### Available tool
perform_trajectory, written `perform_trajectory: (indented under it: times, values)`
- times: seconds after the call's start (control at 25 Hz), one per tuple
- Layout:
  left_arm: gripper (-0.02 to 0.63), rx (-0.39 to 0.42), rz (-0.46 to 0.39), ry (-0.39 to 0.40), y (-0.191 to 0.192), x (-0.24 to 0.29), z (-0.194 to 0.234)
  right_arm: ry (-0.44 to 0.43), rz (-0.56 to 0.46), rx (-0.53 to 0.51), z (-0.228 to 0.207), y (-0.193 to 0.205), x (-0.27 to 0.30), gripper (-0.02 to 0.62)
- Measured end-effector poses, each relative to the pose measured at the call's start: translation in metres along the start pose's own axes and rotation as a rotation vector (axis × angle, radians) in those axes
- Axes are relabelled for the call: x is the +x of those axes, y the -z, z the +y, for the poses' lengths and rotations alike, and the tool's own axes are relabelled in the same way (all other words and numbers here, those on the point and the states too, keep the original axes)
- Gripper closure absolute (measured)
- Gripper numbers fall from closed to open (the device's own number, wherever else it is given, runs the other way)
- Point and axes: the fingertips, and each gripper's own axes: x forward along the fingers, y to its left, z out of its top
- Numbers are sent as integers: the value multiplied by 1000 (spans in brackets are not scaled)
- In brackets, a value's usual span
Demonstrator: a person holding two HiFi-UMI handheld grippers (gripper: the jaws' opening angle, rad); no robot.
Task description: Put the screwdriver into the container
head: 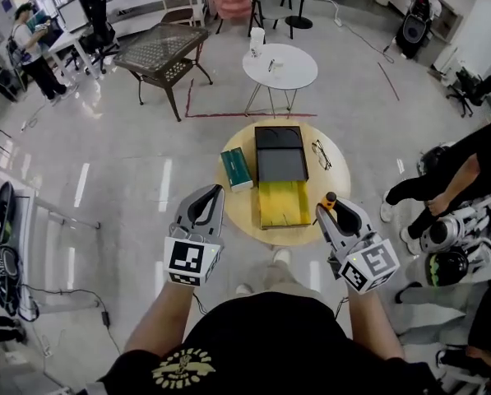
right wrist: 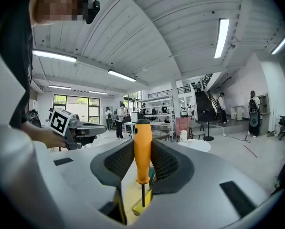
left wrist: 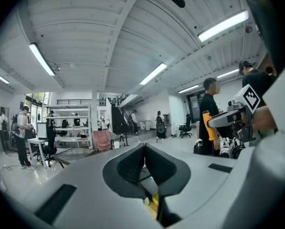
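Note:
My right gripper is shut on the orange-handled screwdriver, which stands upright with its metal shaft pointing down. In the head view this right gripper hovers at the round table's right front edge, the screwdriver's handle showing at its tip. The container is a black unit with a yellow drawer pulled open toward me, in the middle of the wooden round table. My left gripper is shut and holds nothing; it hangs over the table's left front edge. In its own view the left gripper has its jaws pressed together.
A green box lies left of the black unit, and a pair of glasses lies to its right. A white round table stands behind. People stand at the right and far left.

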Motion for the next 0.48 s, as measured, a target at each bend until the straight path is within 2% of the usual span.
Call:
perform_trajectory:
  times: [0.48]
  values:
    - [588,-10,67,-30,23,54,1,-69,35,35,-51,16,47,471]
